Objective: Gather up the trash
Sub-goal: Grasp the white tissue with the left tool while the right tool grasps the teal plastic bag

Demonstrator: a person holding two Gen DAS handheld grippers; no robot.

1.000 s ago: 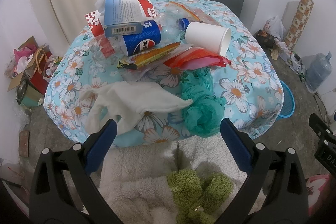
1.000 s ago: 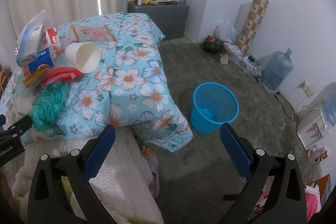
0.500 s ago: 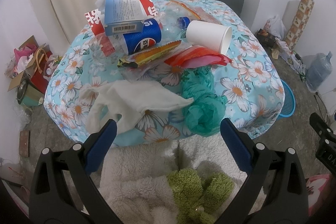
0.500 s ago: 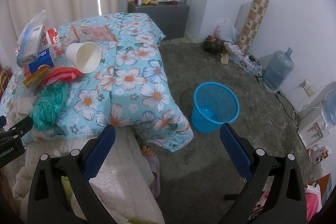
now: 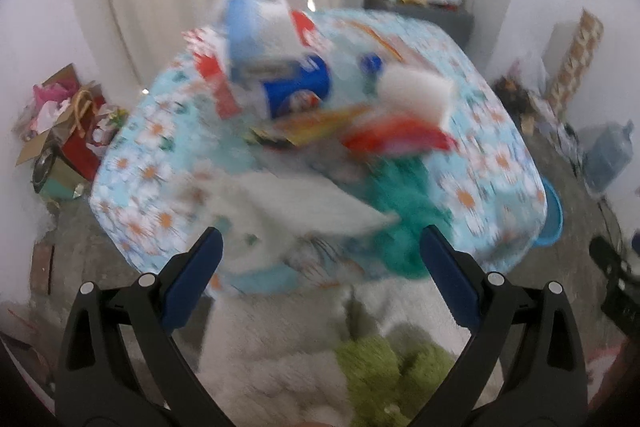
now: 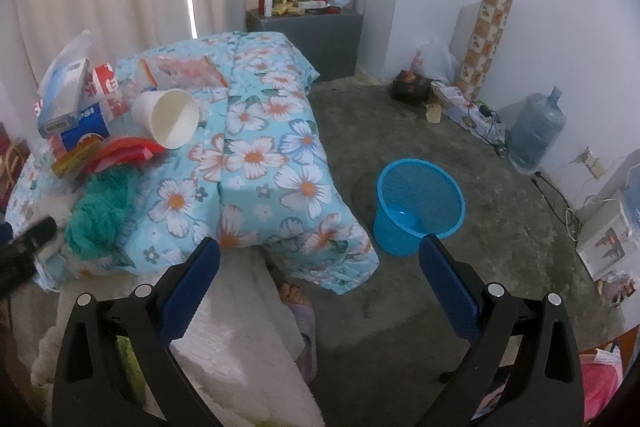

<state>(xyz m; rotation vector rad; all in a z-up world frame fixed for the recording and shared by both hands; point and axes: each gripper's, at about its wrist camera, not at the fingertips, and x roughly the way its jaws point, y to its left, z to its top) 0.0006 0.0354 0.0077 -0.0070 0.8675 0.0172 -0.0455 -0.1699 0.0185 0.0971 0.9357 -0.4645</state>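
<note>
A pile of trash lies on the floral tablecloth (image 5: 492, 147): a white paper cup (image 6: 168, 121), a Pepsi can (image 5: 296, 93), a blue-white box (image 6: 64, 97), a red wrapper (image 5: 396, 139), a teal bag (image 5: 400, 219) and a white tissue (image 5: 296, 203). The left wrist view is motion-blurred. My left gripper (image 5: 320, 259) is open and empty, just in front of the tissue. My right gripper (image 6: 320, 267) is open and empty, above the table's corner. A blue mesh bin (image 6: 418, 207) stands on the floor to the right of the table.
A white fluffy blanket (image 6: 240, 327) and a green plush (image 5: 388, 379) lie below the grippers. A water jug (image 6: 536, 131), bags and a patterned box line the right wall. A grey cabinet (image 6: 316, 31) stands at the back. Boxes (image 5: 60, 131) clutter the left floor.
The left gripper has started moving fast, blurring its view; the trash pile has shifted slightly up in it. The right gripper has barely moved.
</note>
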